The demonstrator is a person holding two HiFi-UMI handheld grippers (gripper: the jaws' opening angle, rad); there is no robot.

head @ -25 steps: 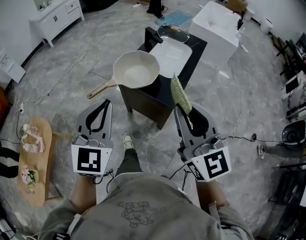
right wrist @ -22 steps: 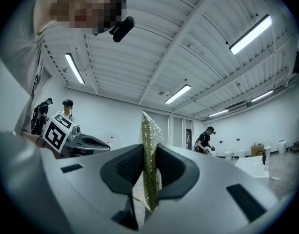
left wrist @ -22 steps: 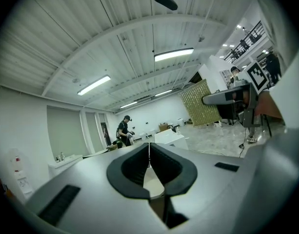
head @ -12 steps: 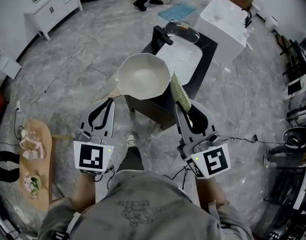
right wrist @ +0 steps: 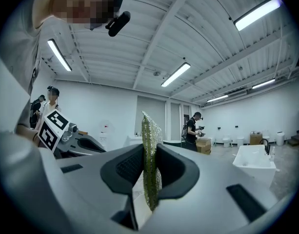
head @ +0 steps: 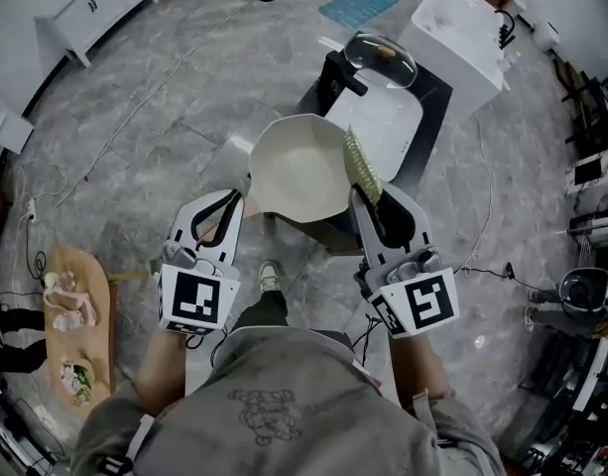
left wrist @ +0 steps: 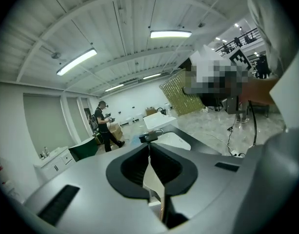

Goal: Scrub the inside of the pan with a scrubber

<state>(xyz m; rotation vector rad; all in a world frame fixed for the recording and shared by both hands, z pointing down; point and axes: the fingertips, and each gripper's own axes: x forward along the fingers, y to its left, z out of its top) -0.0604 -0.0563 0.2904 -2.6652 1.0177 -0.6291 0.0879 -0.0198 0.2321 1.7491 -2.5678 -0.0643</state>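
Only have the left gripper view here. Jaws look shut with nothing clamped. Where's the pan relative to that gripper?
Observer: In the head view, the pan sits on the near corner of the dark stand. It is just ahead of the left gripper and a little to its right.
Operator: Who has the scrubber?
Observer: The right gripper is shut on the scrubber, which stands upright between its jaws.
Operator: Is it in the pan?
Observer: The head view shows its tip overlapping the pan's right rim. I can't tell whether it touches.
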